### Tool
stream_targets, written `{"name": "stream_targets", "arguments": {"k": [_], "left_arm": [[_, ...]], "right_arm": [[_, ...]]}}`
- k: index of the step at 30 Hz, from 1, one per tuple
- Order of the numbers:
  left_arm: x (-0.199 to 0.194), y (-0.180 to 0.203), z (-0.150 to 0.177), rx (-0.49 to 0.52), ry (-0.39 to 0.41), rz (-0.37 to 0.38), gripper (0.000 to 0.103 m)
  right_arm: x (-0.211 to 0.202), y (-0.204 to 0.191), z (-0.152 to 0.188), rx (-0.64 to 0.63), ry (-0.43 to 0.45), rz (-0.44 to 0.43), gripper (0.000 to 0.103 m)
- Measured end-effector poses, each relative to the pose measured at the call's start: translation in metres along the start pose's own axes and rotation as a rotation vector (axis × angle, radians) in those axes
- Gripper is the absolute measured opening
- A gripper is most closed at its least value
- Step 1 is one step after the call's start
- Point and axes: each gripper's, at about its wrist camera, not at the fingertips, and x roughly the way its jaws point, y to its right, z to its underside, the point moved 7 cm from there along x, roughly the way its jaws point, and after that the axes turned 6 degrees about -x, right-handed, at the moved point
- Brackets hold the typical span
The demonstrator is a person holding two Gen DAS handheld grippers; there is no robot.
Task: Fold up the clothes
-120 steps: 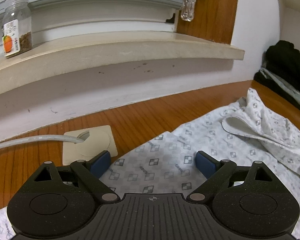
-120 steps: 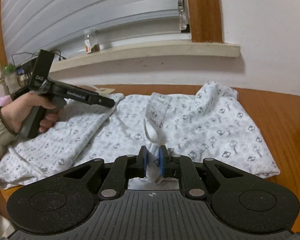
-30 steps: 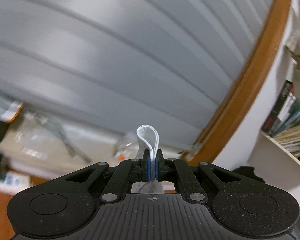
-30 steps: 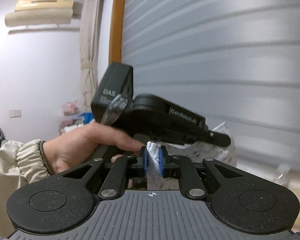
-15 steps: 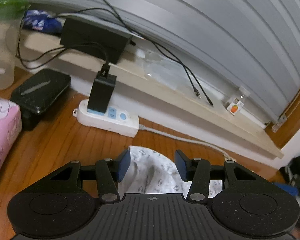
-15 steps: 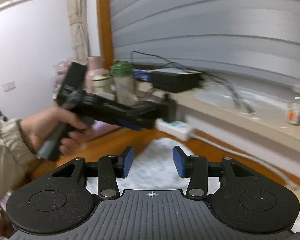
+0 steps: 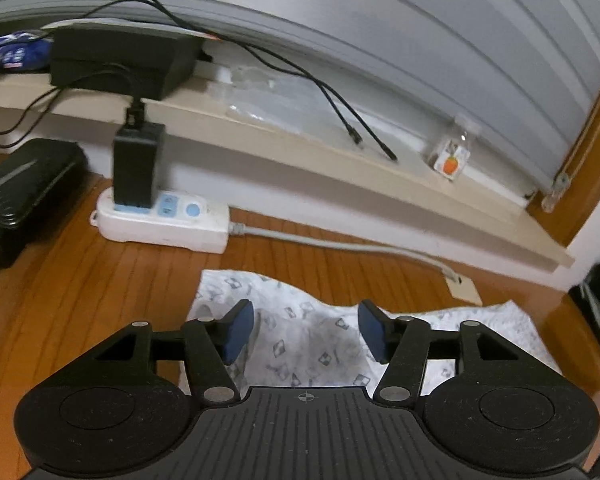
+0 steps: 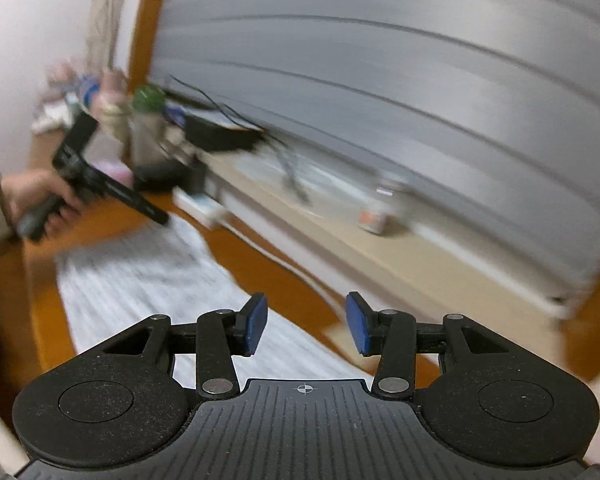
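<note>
Now that both have let go of the cloth they pinched a second ago, the left hand-held gripper [image 7: 306, 330] and right hand-held gripper [image 8: 306, 322] hang with fingers apart, and the patterned shirt [image 7: 300, 340] lies on the desk [image 7: 80, 300] just in front of the power strip [image 7: 160, 224], a fold apparently laid.

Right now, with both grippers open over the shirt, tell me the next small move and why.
Probably lower the left gripper onto the near edge of the patterned shirt and pinch it. Its jaws stand open with nothing between them, the cloth lies flat on the wooden table, and the right gripper is open too.
</note>
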Motion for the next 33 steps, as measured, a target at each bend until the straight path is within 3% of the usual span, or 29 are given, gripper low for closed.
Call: {"name": "stream_targets", "arguments": {"k": [5,13,17,20,22,23,26,29,33], "left_arm": [[0.013,0.0,0.013,0.045,-0.02,-0.009,0.055],[0.024,-0.002,0.019,0.156,-0.022,-0.104,0.055],[0.03,0.002,0.024,0.217,-0.032,-0.128,0.056],[0.03,0.003,0.027,0.229,-0.041,-0.151,0.041],[0.024,0.004,0.024,0.242,-0.034,-0.161,0.014],[0.02,0.005,0.022,0.249,-0.027,-0.159,0.008],[0.002,0.01,0.013,0.256,0.004,-0.143,0.007],[-0.024,0.007,-0.003,0.192,0.063,-0.127,0.007],[-0.029,-0.011,-0.008,0.146,0.045,-0.165,0.009]], "right_arm": [[-0.04,0.05,0.049,0.022,-0.089,0.087,0.046],[0.004,0.039,0.144,0.201,-0.095,-0.025,0.049],[0.028,0.024,0.168,0.27,-0.082,-0.081,0.049],[0.038,0.02,0.175,0.308,-0.068,-0.103,0.049],[0.042,0.02,0.177,0.325,-0.059,-0.112,0.049],[0.043,0.02,0.178,0.327,-0.054,-0.115,0.049],[0.047,0.02,0.181,0.333,-0.051,-0.117,0.049],[0.052,0.018,0.19,0.327,-0.066,-0.108,0.051],[0.054,0.024,0.196,0.376,-0.072,-0.107,0.054]]}}
